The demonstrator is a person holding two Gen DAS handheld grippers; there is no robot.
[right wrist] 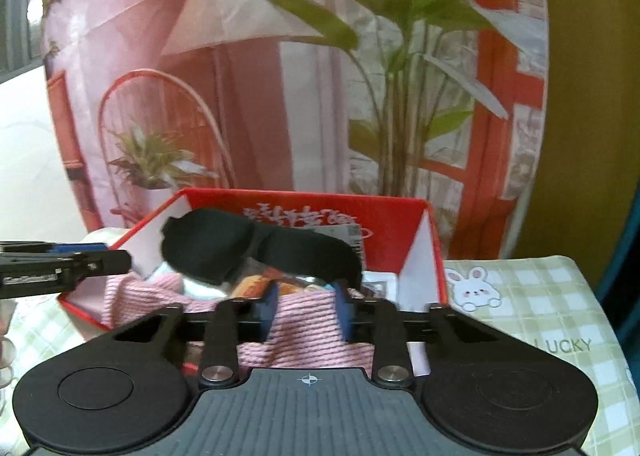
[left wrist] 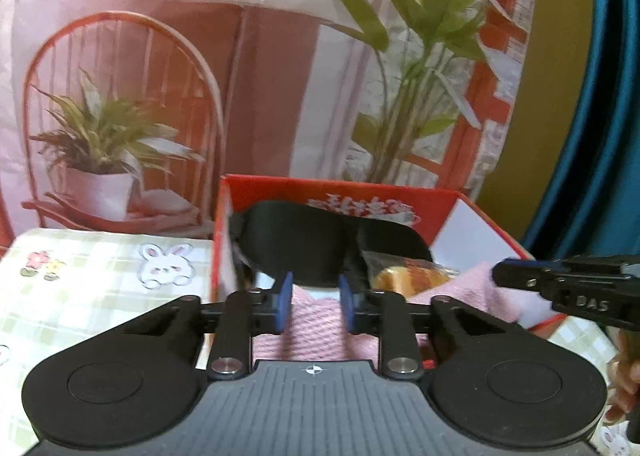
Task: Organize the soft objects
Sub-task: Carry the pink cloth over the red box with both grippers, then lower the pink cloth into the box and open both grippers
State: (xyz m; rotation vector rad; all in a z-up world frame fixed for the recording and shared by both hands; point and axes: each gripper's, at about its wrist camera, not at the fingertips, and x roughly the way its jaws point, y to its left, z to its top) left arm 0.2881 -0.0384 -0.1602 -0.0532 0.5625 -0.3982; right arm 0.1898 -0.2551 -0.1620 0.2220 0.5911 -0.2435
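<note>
One open red cardboard box (left wrist: 256, 186) stands on one checked tablecloth (left wrist: 92, 280) printed with cartoon rabbits, of which the left wrist view shows two and the right wrist view one. One black fabric eye mask (left wrist: 304, 240) lies across the top of the box. One pink ribbed knit cloth (right wrist: 304, 316) lies in it, beside one clear-wrapped golden bread piece (left wrist: 404, 276). One printed backdrop (left wrist: 260, 76) behind shows two green plants, one chair and one lamp.
</note>
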